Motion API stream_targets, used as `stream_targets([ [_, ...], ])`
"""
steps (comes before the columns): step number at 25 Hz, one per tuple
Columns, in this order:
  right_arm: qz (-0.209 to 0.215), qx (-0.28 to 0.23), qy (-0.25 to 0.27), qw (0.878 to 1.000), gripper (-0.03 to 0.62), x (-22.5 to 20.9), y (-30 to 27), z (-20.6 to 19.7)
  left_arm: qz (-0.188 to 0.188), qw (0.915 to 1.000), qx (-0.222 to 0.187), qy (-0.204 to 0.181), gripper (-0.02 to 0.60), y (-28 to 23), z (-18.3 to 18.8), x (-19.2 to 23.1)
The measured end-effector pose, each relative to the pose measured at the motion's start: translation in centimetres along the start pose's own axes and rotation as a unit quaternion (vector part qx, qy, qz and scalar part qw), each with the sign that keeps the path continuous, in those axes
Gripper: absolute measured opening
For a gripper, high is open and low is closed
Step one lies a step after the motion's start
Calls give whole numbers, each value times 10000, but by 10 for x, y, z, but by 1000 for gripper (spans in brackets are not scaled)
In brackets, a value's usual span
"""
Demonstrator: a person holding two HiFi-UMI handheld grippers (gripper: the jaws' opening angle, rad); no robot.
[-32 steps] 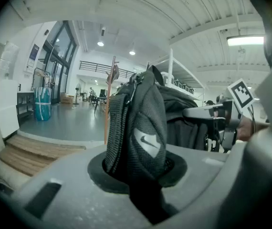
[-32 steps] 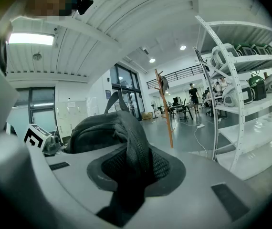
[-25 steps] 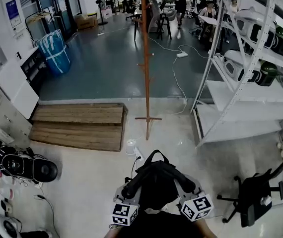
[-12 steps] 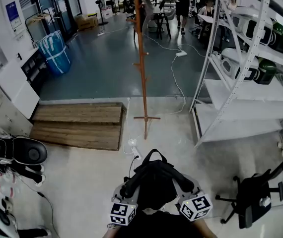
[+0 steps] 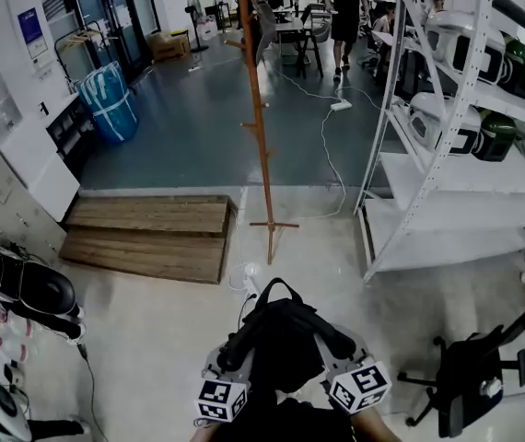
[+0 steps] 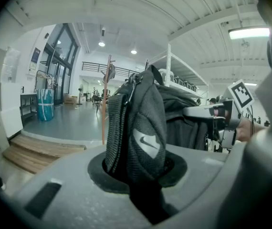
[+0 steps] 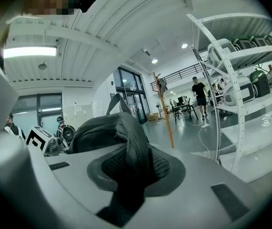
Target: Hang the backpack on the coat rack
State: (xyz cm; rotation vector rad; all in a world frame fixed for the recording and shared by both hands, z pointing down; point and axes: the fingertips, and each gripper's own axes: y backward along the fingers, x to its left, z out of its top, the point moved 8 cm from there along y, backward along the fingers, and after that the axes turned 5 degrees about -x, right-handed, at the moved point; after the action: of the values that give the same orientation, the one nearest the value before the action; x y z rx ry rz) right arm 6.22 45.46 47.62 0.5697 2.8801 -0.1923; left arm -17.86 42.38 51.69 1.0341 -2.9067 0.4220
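The left gripper (image 5: pixel 230 365) and right gripper (image 5: pixel 341 357) each have their fingers part-closed, pinching a padded strap of the black backpack (image 5: pixel 281 334), which is held between them at lower centre. Bare floor (image 5: pixel 152 330) runs ahead to the coat rack (image 5: pixel 262 155) at upper centre. A wooden platform (image 5: pixel 147 233) lies left of it, white shelving (image 5: pixel 447 219) stands close on the right, and an office chair (image 5: pixel 465 389) sits lower right.

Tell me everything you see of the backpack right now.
The backpack is black, of soft fabric, with mesh-faced straps, one bearing a white logo. Its top loop stands up. It is held up between the left gripper and the right gripper, each shut on a strap. The wooden coat rack stands farther ahead, apart from it.
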Motion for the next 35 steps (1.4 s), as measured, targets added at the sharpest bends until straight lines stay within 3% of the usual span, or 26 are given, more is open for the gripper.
stream_targets([
  [9,-34,27,-25,10000,81,-22,-14,2,-47,10000,20,37,101,-28,1,4],
  [17,-130,100,28,9999,81,-49,-64,10,-120,9998,31,146,101,-80,9,34],
  [35,-34,211,-39,9998,81,-102,-257,41,-66,9995,153,259,100,-211,55,172],
])
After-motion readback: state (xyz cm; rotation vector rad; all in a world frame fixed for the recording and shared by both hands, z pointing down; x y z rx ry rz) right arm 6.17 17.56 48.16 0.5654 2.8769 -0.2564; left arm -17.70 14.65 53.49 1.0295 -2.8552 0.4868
